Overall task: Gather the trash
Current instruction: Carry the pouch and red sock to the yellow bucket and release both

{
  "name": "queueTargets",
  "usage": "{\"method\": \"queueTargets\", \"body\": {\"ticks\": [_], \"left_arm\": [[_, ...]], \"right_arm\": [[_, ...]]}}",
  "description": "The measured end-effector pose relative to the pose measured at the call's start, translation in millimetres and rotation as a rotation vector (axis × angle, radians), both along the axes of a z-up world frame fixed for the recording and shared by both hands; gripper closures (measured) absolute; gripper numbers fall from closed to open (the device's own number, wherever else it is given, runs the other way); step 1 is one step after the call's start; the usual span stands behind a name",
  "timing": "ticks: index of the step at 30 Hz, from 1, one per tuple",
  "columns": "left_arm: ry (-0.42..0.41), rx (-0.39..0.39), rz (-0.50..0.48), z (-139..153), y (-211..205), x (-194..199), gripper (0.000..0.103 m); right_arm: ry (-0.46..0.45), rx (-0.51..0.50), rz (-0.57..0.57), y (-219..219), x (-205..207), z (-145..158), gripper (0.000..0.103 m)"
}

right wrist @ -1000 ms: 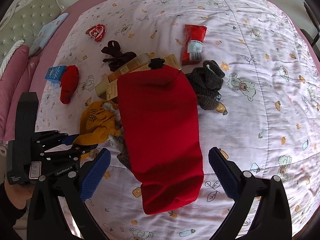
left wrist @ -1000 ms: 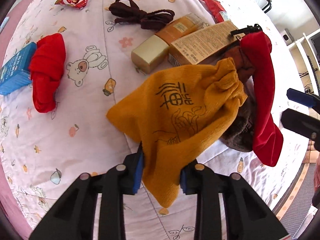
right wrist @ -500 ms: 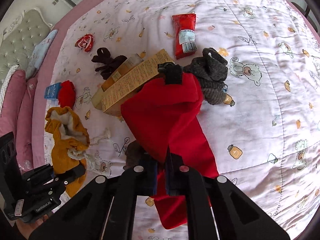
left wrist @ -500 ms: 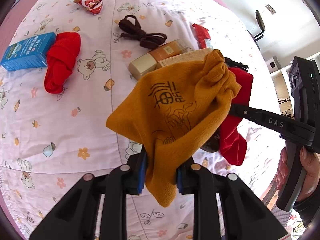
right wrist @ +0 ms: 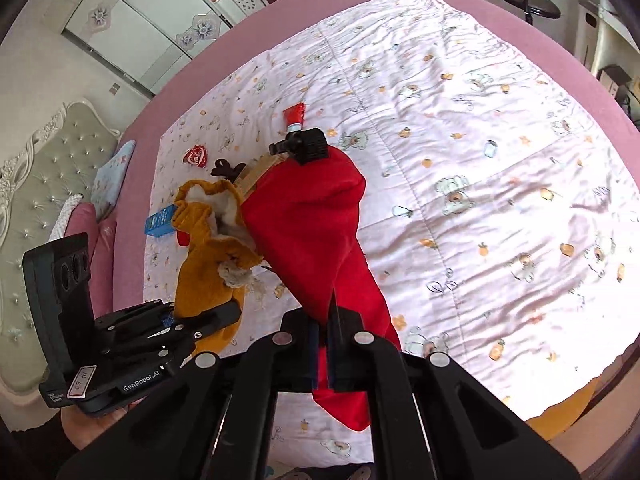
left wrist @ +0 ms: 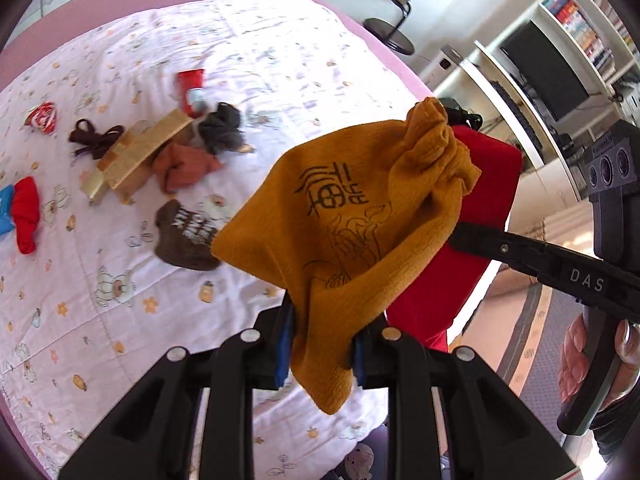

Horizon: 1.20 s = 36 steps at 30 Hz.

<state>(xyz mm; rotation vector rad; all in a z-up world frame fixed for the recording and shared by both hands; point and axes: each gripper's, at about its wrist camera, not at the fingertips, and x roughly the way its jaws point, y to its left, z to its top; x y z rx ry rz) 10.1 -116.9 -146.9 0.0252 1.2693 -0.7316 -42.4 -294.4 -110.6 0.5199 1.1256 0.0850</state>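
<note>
My left gripper [left wrist: 320, 344] is shut on the lower edge of a mustard drawstring pouch [left wrist: 352, 216], which hangs in the air above the bed. To its right, my right gripper [right wrist: 324, 344] is shut on a red cloth bag [right wrist: 316, 232] with a black clip at its top, also lifted off the quilt. The two bags hang side by side, touching. On the quilt lie a crumpled red wrapper [left wrist: 42, 118], a red packet [left wrist: 191, 88], a cardboard box [left wrist: 140, 152] and a blue carton [right wrist: 160, 222].
A brown lace [left wrist: 94, 140], a red sock [left wrist: 26, 216], a grey sock [left wrist: 222, 128], a rust cloth [left wrist: 184, 166] and a printed brown sock [left wrist: 186, 236] lie on the quilt. A stool [left wrist: 394, 32] and shelves [left wrist: 552, 76] stand beyond the bed; a padded headboard [right wrist: 48, 176] stands left.
The right gripper went from wide open to shut on the red bag. Both grippers rose with their bags, uncovering the rust cloth and the brown sock underneath.
</note>
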Motion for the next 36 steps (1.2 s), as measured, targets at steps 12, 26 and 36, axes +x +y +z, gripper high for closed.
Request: {"method": "queueTargets", "body": {"ticks": [12, 26, 36], "left_arm": [[0.061, 0.029, -0.407, -17.5, -224.9, -146.5, 0.08], [0.145, 0.13, -0.646, -89.6, -374.8, -257.5, 0.078], [0.071, 0.262, -0.658, -111.8, -378.7, -256.1, 0.02]], "right_arm": [[0.103, -0.07, -0.373, -174.4, -215.5, -11.7, 0.1], [0.19, 0.038, -0.632, -281.0, -358.8, -78.0, 0.1], [0.204, 0.046, -0.618, -291.2, -364.8, -93.7, 0.044]]}}
